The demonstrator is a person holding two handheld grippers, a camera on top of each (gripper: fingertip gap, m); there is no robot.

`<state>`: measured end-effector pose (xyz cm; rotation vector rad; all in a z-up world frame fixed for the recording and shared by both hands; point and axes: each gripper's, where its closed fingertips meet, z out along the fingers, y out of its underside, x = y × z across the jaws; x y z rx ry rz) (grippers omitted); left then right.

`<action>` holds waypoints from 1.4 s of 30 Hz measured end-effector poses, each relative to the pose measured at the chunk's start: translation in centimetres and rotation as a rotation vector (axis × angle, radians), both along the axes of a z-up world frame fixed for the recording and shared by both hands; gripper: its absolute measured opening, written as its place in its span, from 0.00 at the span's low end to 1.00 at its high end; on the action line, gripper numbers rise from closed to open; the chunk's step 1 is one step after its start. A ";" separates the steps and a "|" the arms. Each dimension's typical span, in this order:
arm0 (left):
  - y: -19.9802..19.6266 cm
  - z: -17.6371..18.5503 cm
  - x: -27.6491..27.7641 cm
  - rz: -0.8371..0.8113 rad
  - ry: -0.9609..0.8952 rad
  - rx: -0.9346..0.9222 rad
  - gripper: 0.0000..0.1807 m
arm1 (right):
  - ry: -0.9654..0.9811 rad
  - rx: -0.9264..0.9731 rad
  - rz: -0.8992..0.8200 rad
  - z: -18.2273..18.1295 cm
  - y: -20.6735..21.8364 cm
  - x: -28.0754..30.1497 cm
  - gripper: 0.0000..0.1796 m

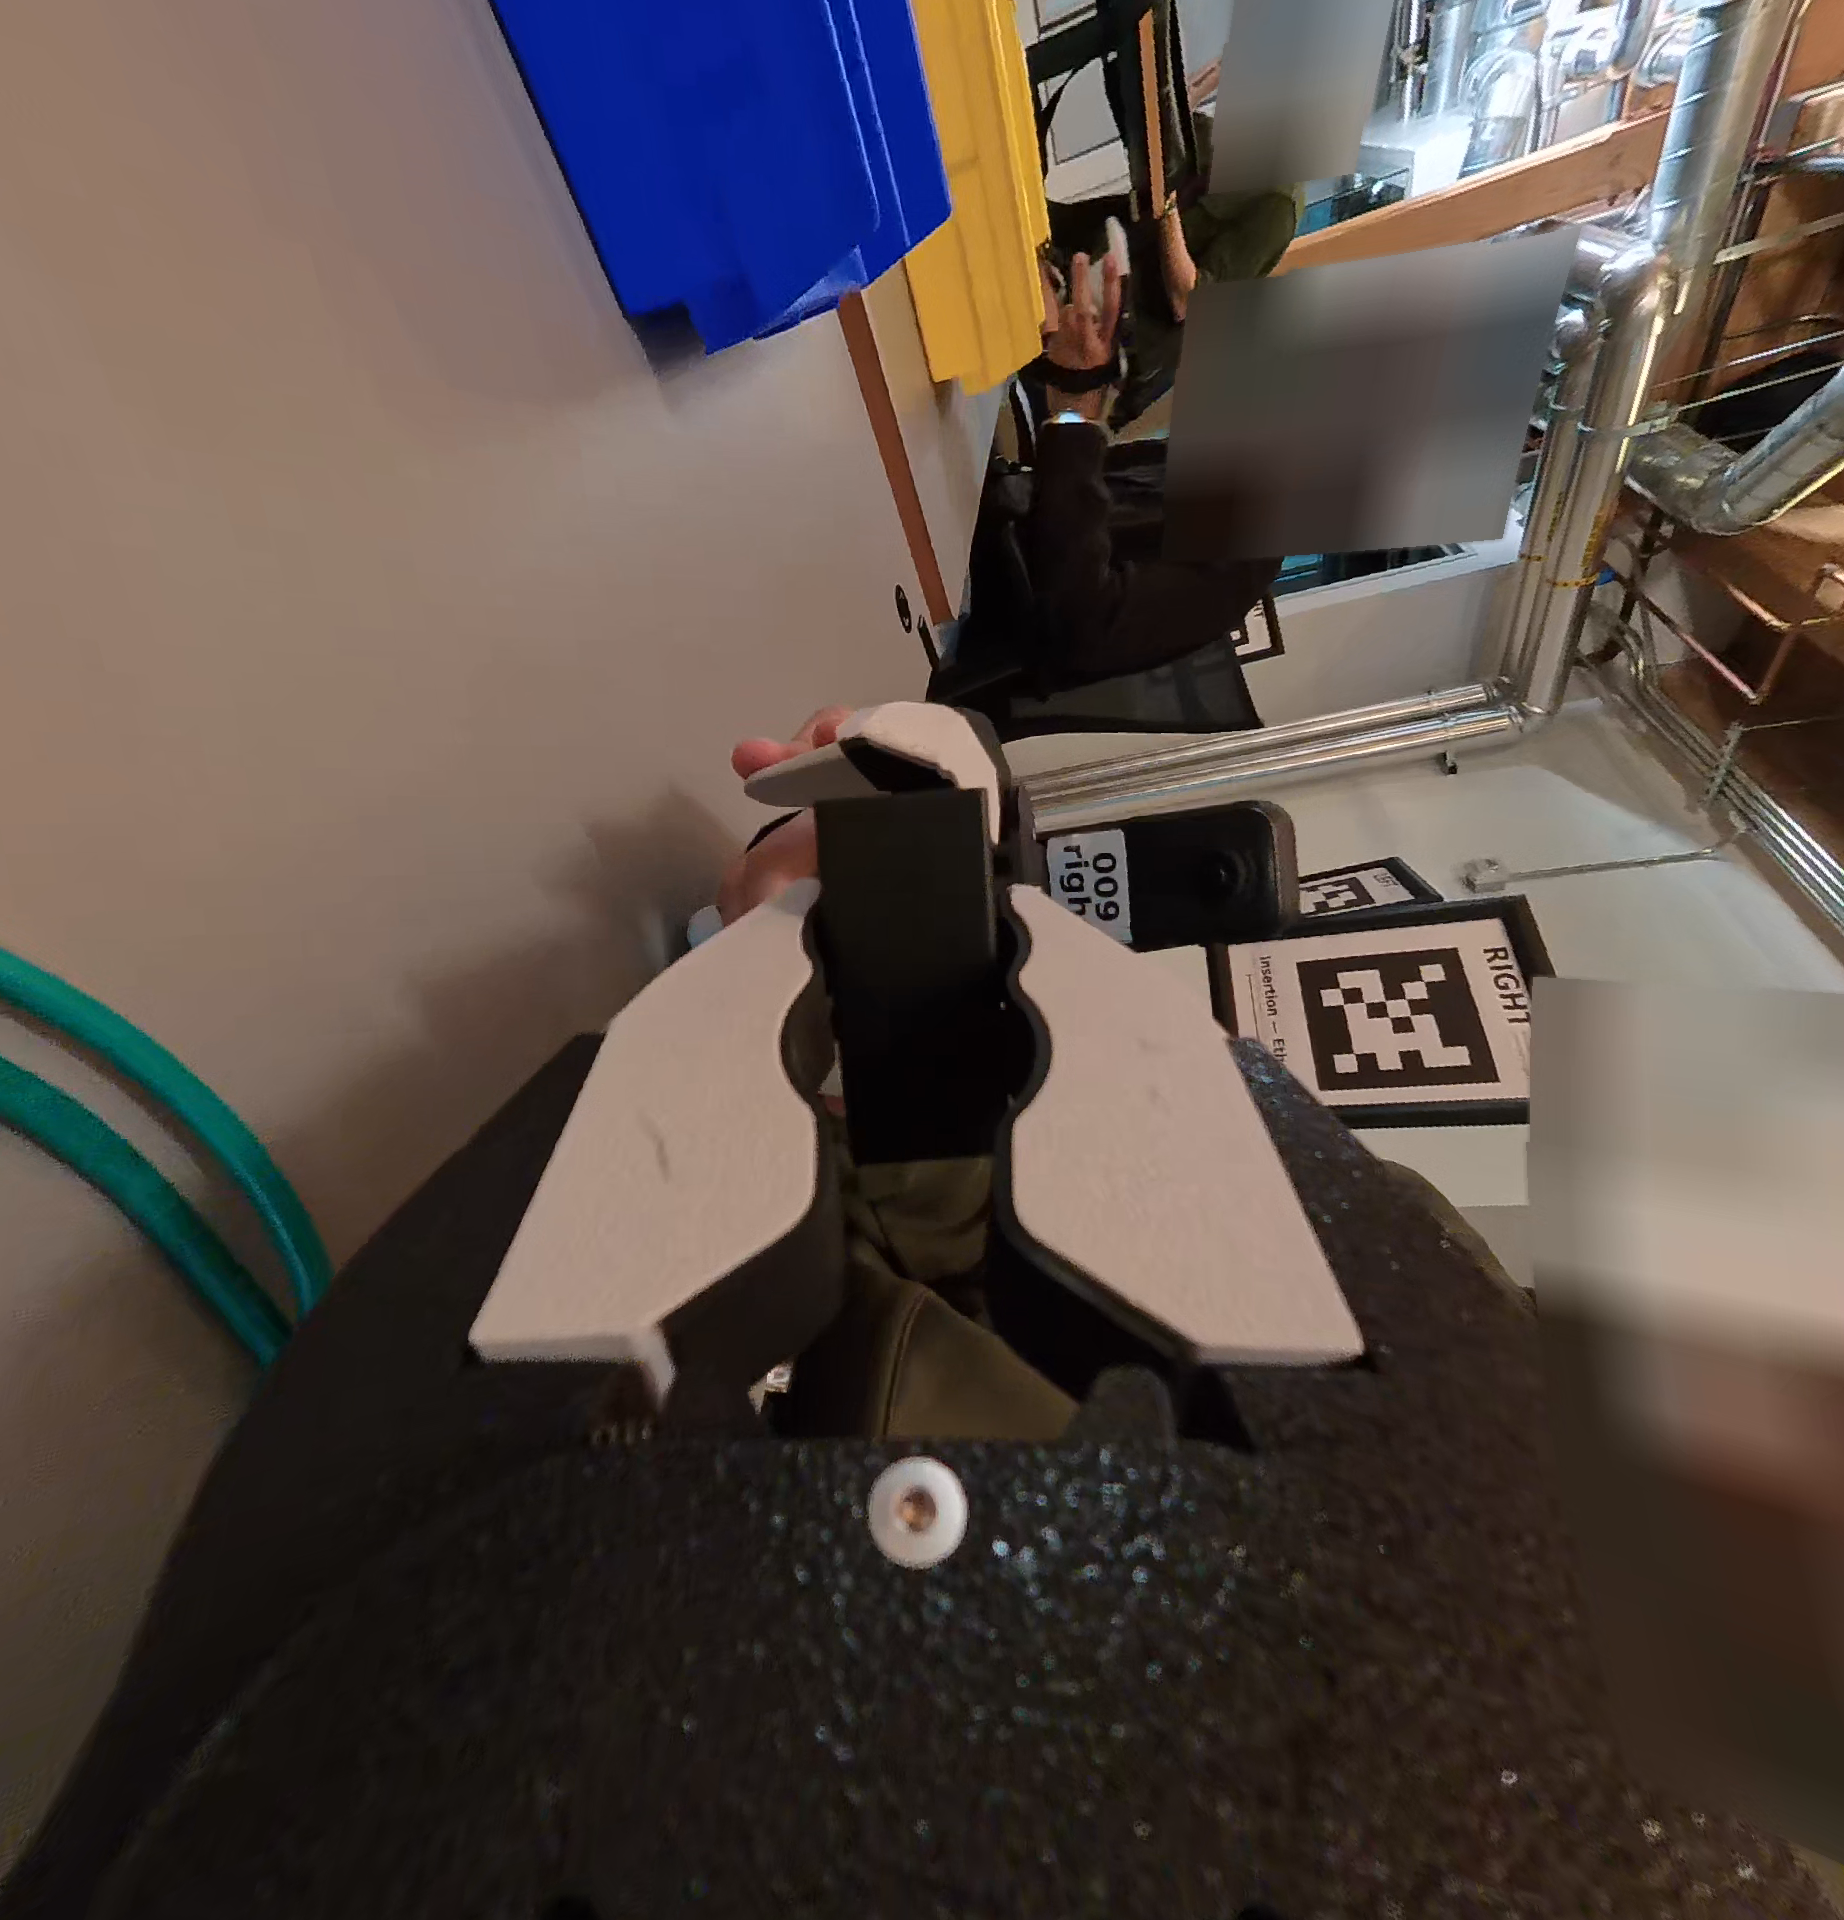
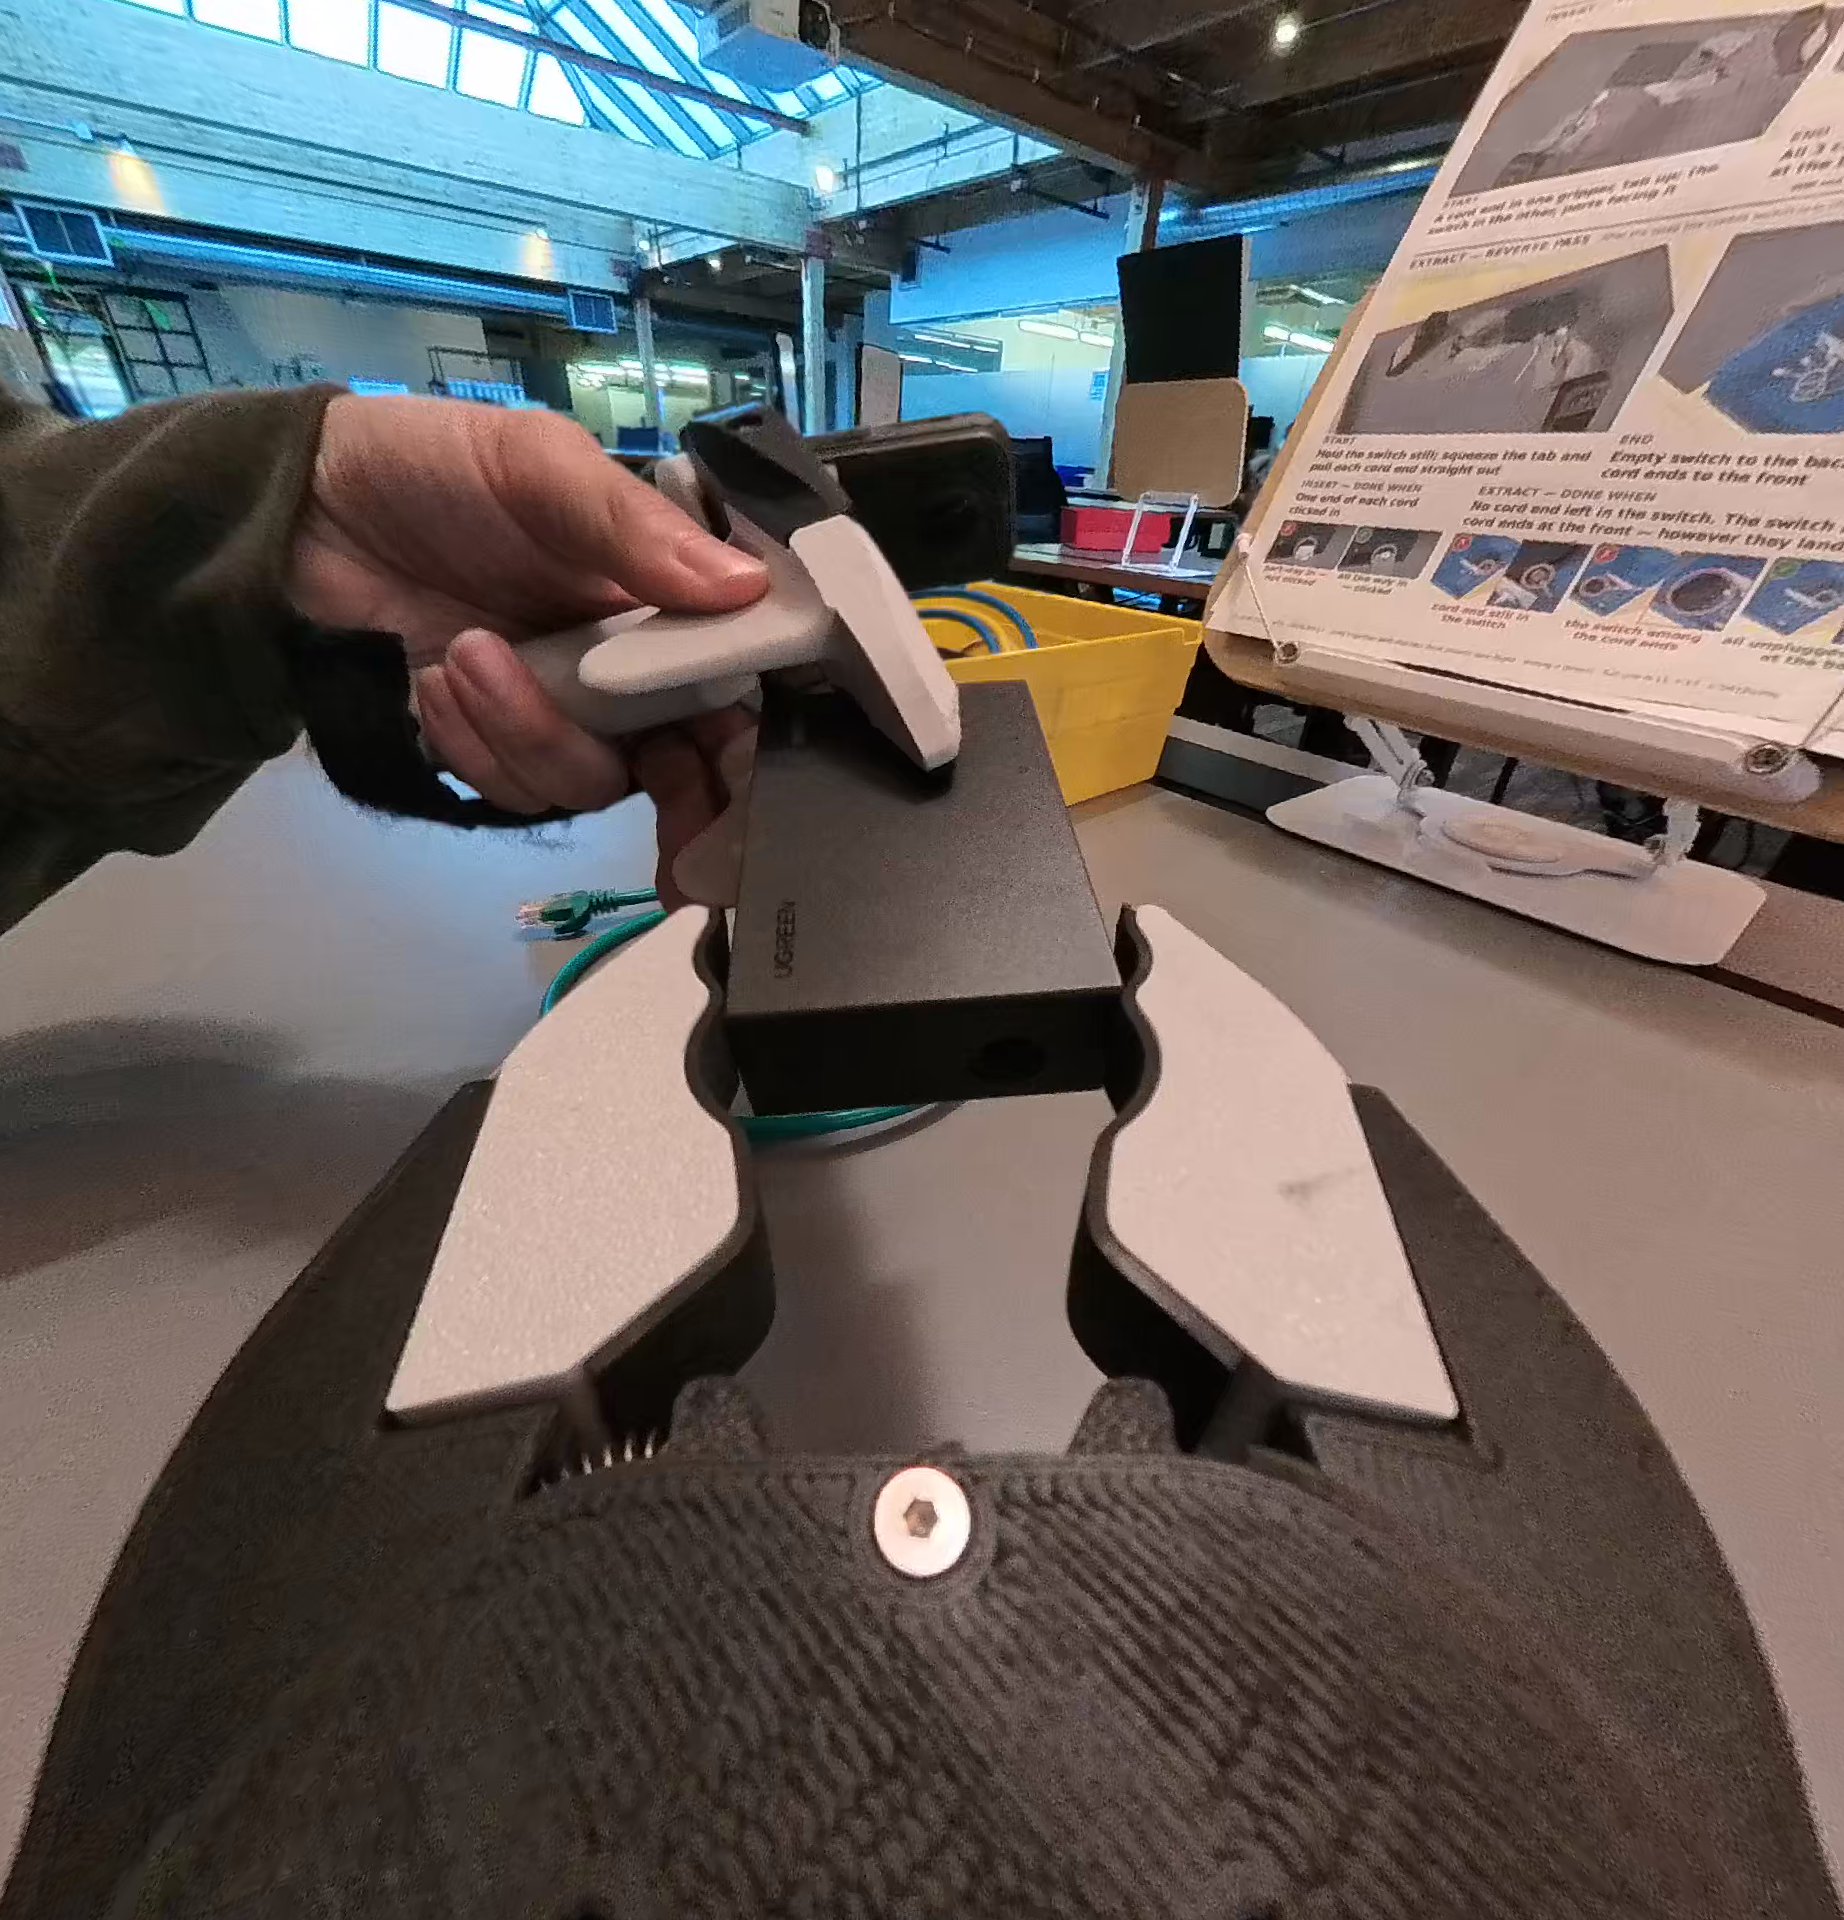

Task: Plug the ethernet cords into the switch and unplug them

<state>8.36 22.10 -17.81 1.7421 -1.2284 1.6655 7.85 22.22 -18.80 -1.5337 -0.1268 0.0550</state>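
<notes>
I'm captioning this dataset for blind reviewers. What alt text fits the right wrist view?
The right gripper clamps the near end of a black network switch held above a grey table, while the left gripper, in a person's hand, grips its far end. A green ethernet cord lies unplugged below; a yellow bin sits behind.

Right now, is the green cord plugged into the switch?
Out: the green cord lies on the table with its plug free, while both grippers hold the switch.
</notes>
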 end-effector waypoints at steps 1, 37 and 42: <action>0.0 0.1 -0.1 -0.012 0.006 0.011 0.16 | -0.013 0.005 -0.003 0.0 0.0 -0.1 0.39; 5.3 3.4 0.3 0.168 -0.430 0.638 0.13 | 0.157 0.119 -0.191 1.3 -1.3 4.4 0.35; 4.5 -1.8 -4.3 -0.200 -0.524 1.044 0.14 | 0.074 0.071 -0.348 0.8 -3.0 7.7 0.35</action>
